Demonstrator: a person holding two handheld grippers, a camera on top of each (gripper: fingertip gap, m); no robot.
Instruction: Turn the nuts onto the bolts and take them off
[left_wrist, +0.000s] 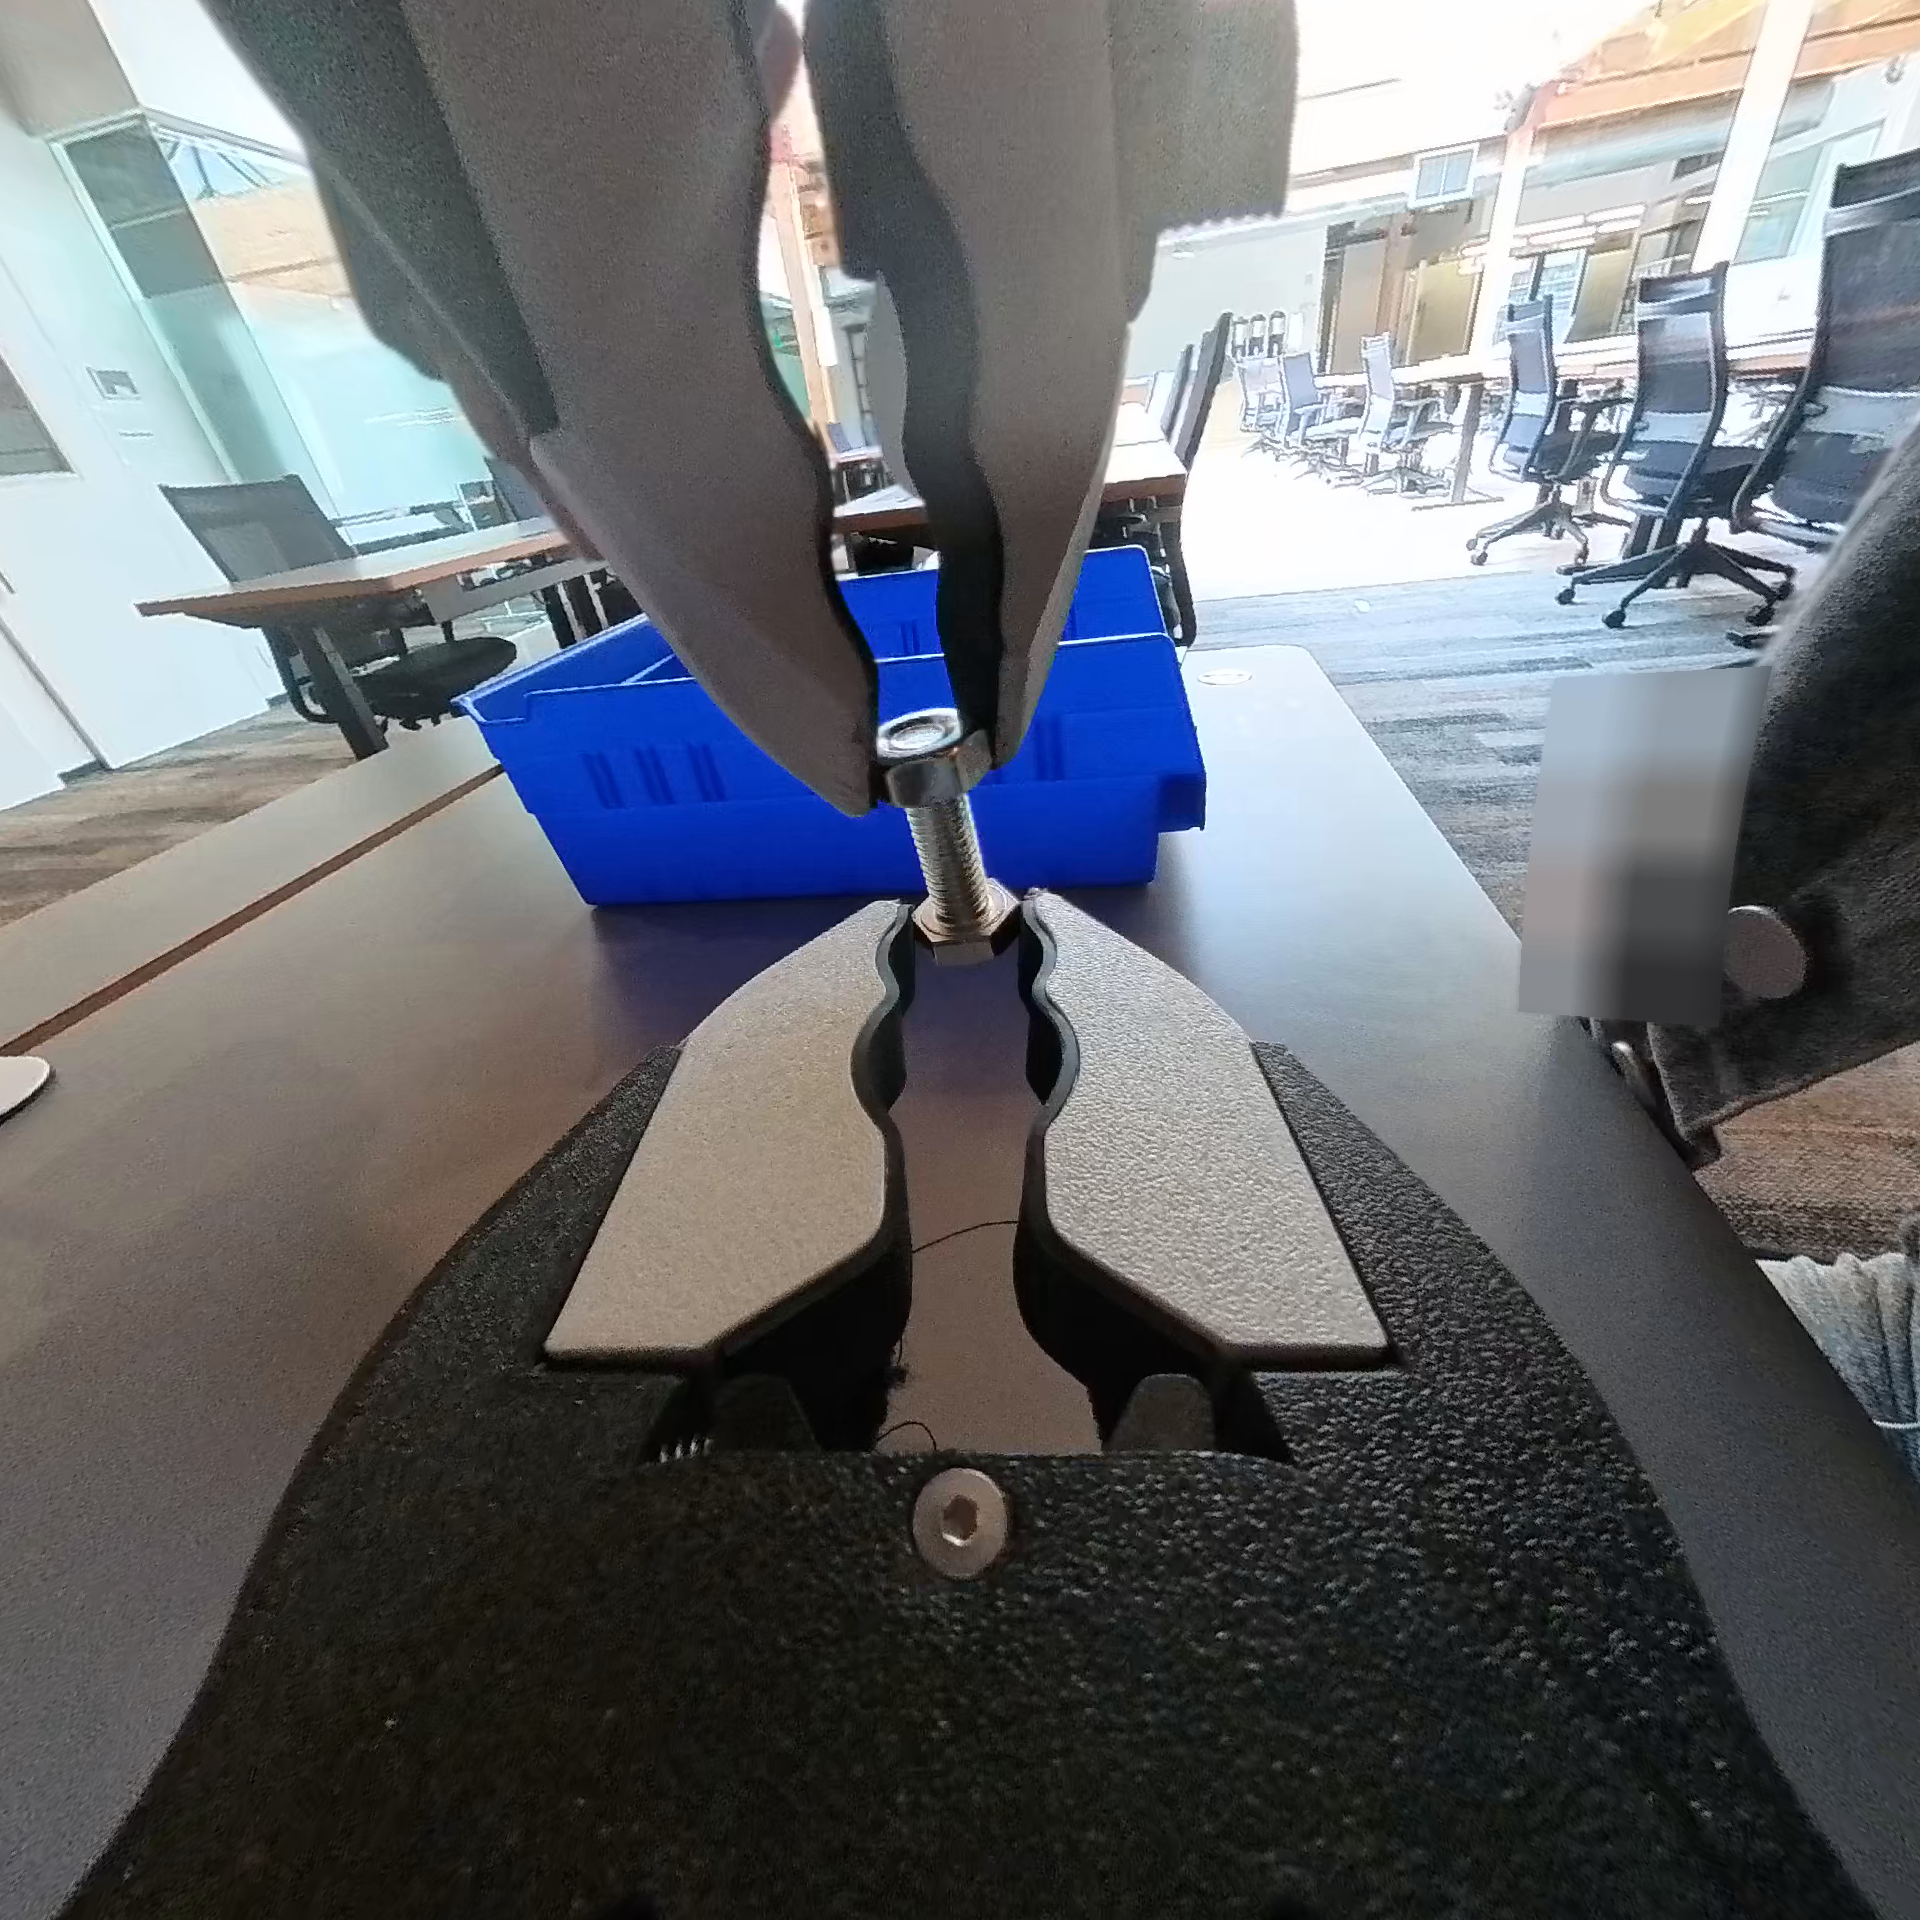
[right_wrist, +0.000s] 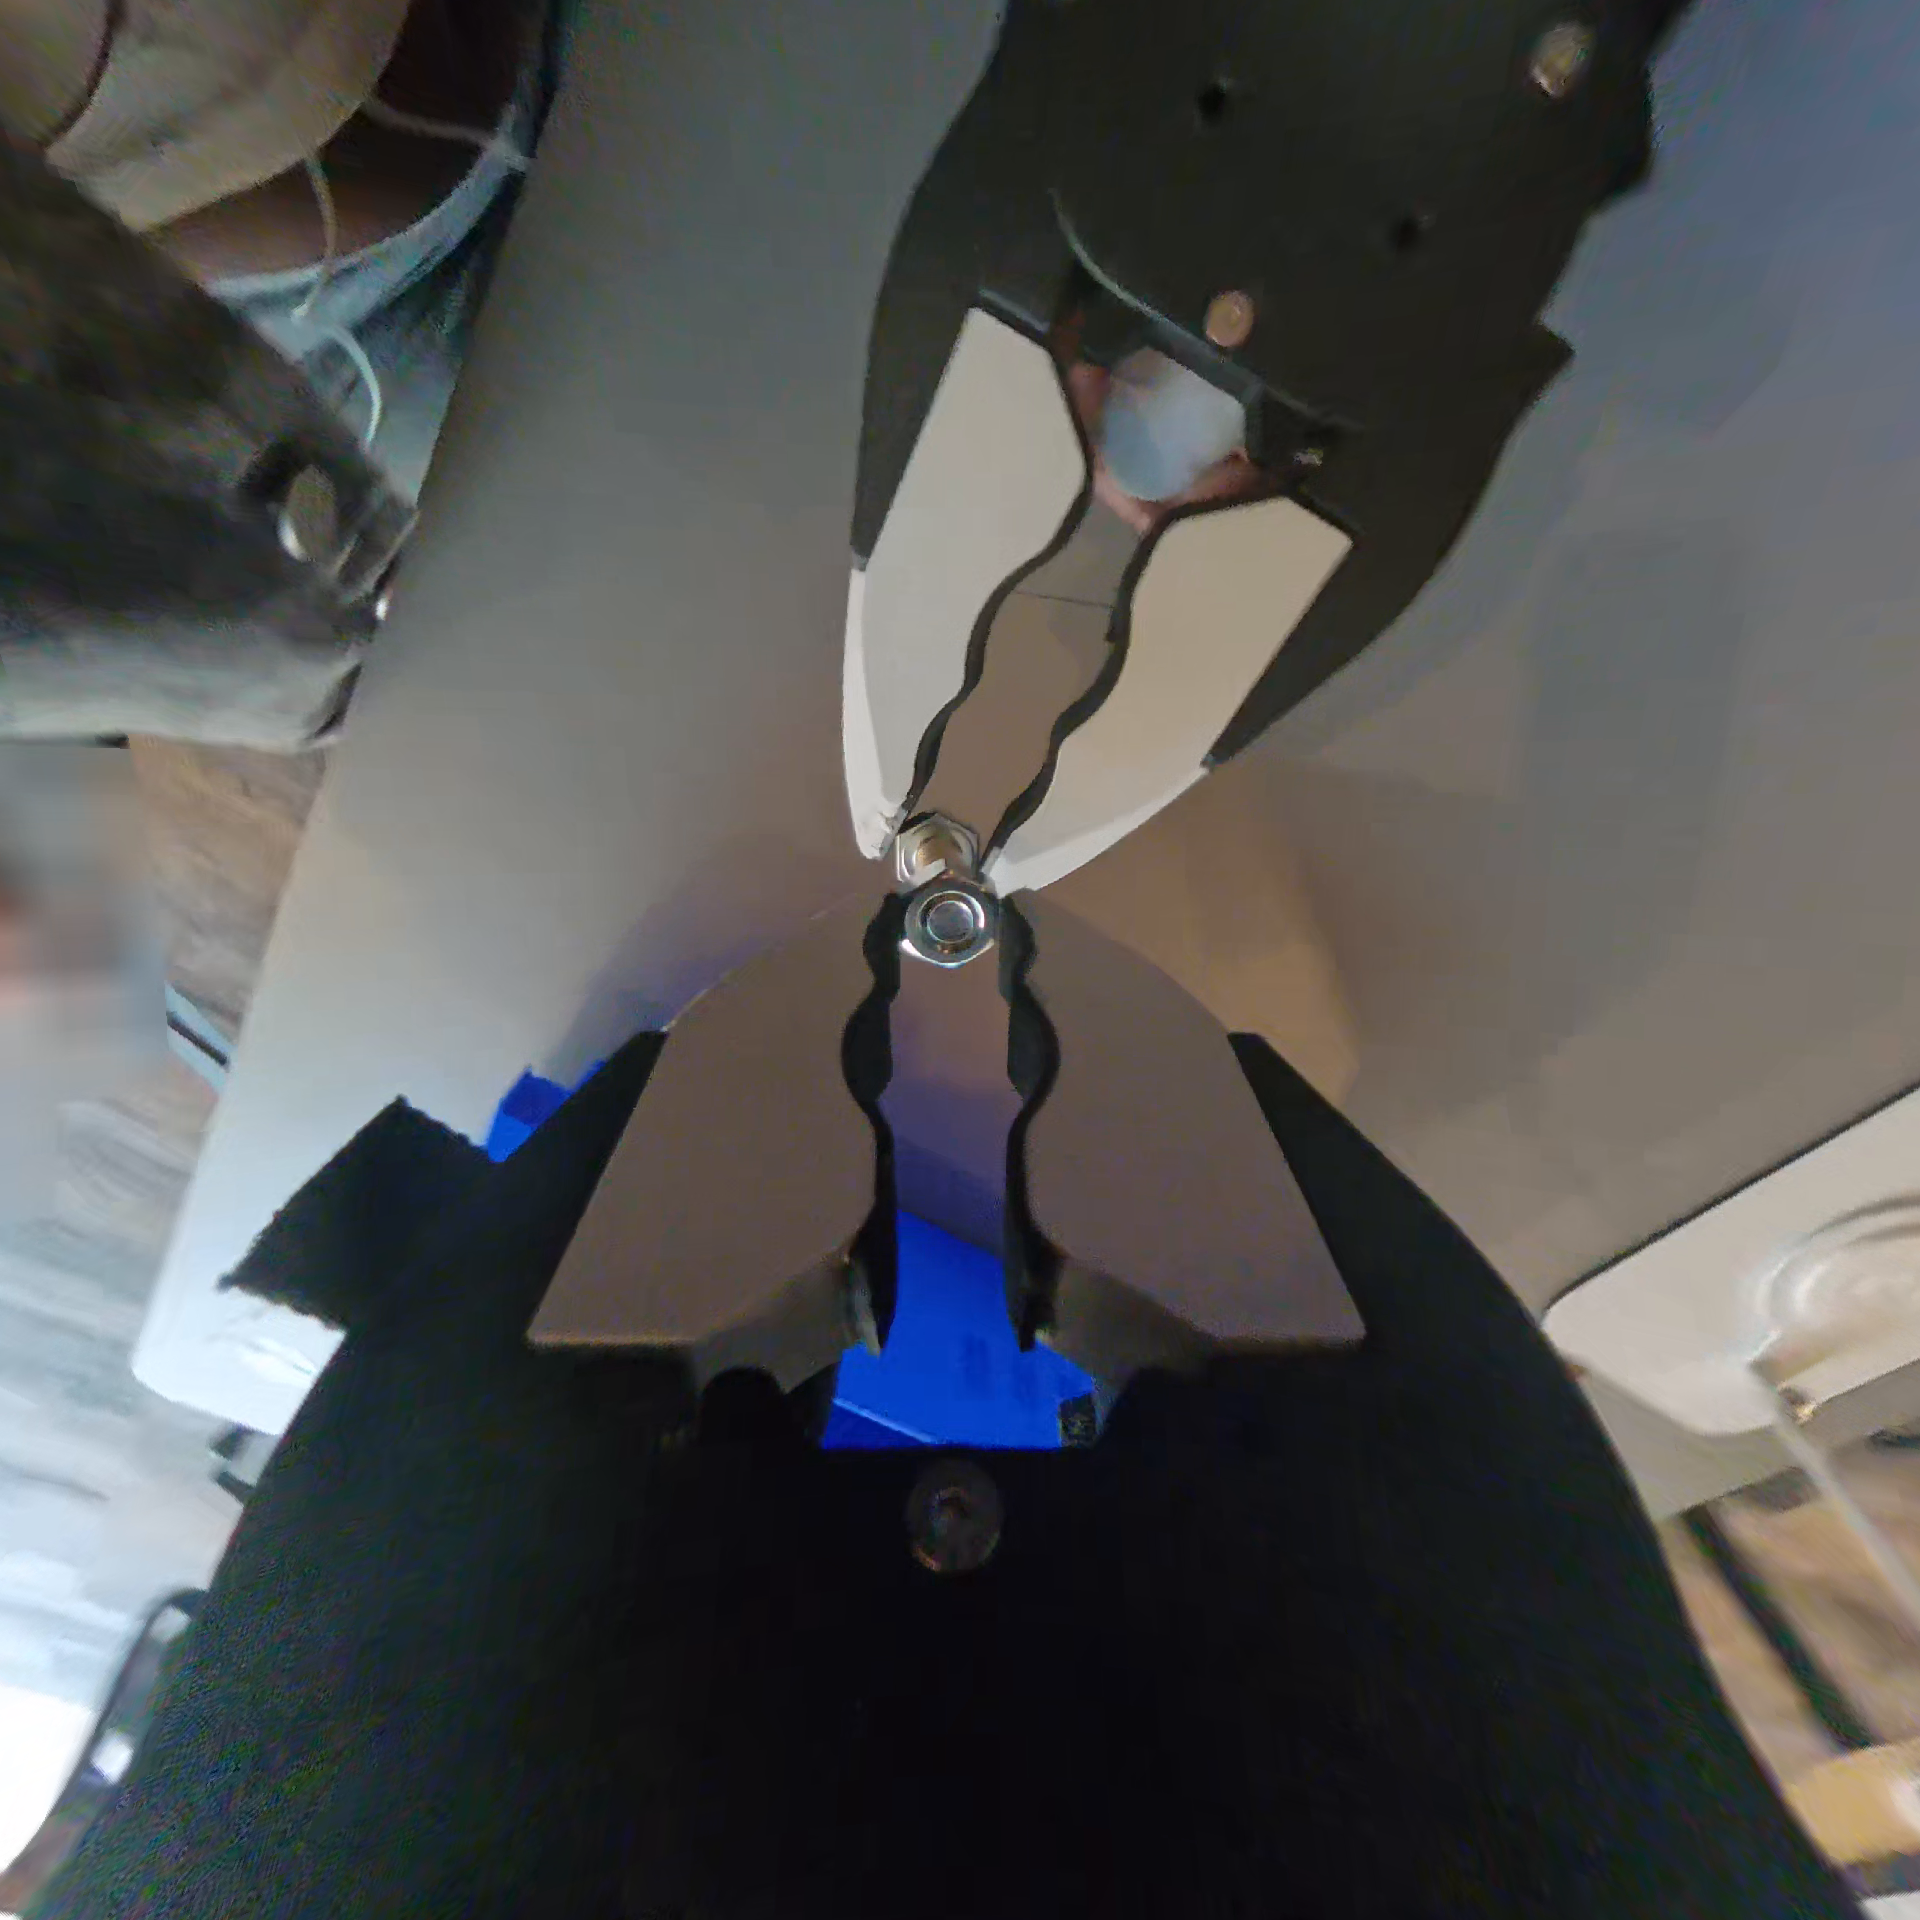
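Observation:
A silver bolt (left_wrist: 940, 842) stands upright above the dark table (left_wrist: 312, 1091), held between the two grippers. My left gripper (left_wrist: 961, 928) is shut on the hex nut (left_wrist: 961, 938) at the lower end of the thread. My right gripper (left_wrist: 928, 756) comes down from above and is shut on the bolt head (left_wrist: 928, 740). In the right wrist view I look along the bolt: the right gripper (right_wrist: 945, 920) clamps the bolt head (right_wrist: 945, 922), and just beyond it the left gripper (right_wrist: 935, 850) clamps the nut (right_wrist: 930, 847).
A blue plastic bin (left_wrist: 831, 800) stands on the table just behind the bolt; it also shows in the right wrist view (right_wrist: 935, 1340). A person's dark sleeve (left_wrist: 1829, 831) is at the right table edge. Desks and office chairs (left_wrist: 1683, 436) stand farther back. The grippers are tip to tip, or close to it.

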